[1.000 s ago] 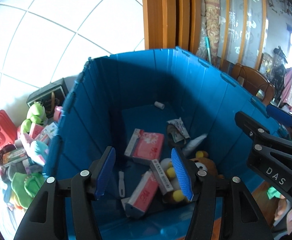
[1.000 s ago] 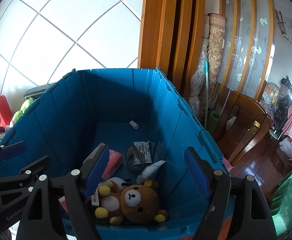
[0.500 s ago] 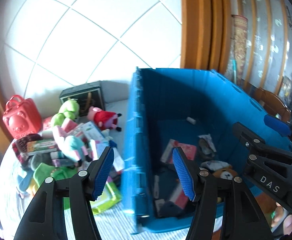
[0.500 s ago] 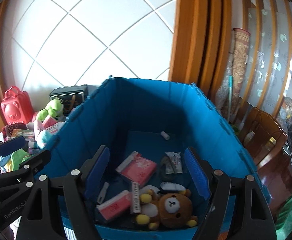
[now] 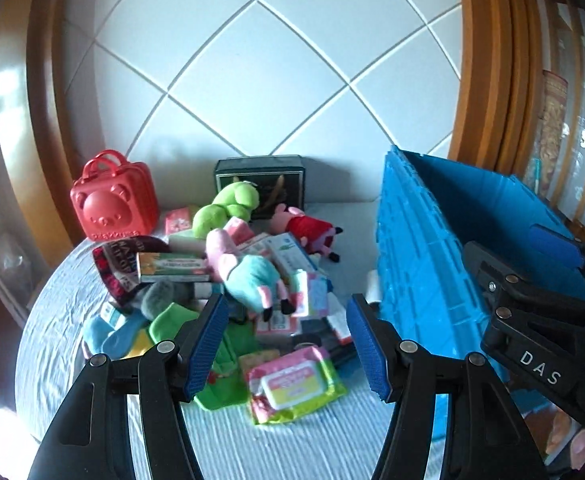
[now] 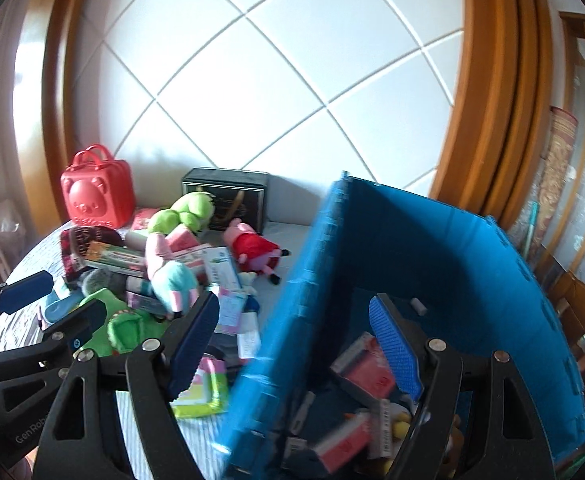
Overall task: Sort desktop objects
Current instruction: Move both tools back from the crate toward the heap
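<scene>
While both grippers hang empty | left gripper fingers released | right gripper fingers released, straddling crate wall

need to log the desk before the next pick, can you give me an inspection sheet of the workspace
surface: round table under a pale ribbed cloth.
job's things: blue crate at the right, already holding pink packs; unsorted pile beside it, with green plush, red-dressed pig plush, wet-wipes pack.
clutter: red bear case and dark box by the wall.
grippers: left tongs and right tongs both open and empty.
cables: nothing seen.
surroundings: white tiled wall, wooden frame, wooden chair.
</scene>
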`<state>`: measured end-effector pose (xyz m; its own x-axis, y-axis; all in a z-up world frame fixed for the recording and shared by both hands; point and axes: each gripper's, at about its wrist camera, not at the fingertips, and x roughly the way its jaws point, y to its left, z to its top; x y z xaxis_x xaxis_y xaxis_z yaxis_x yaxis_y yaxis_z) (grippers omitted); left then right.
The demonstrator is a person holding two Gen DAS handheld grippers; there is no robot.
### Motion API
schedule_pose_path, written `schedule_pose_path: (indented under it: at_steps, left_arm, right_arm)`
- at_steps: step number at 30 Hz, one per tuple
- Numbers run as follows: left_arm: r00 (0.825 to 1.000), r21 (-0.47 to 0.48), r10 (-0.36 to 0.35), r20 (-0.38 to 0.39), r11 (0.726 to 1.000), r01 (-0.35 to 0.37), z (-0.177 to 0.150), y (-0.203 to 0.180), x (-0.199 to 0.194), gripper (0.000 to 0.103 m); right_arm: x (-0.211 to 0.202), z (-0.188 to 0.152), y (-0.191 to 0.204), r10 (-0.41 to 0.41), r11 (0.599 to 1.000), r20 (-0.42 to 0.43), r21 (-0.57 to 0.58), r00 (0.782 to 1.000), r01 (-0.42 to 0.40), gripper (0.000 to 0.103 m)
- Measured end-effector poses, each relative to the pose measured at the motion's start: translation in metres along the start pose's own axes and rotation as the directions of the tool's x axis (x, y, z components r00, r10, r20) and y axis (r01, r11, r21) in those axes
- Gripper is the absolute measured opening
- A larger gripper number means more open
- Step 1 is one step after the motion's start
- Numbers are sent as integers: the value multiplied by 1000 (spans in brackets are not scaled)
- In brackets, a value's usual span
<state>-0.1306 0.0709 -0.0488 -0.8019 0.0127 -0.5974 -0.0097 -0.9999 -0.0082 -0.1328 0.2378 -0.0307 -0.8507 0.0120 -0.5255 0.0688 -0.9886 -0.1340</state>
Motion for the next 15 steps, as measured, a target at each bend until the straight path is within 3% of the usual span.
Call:
schedule_pose_path:
  at_steps: [9,15]
  left_arm:
    - [994,-13,93,-53,995,-94,-11,99,27,61]
    - [979,-8,154,-135,988,-156,-30,169,63,62]
  right_arm:
    - [32,12,99,91,995,-33,-31,995,-92,77]
    - [73,2,158,143,989,-111,-8,983,-145,78]
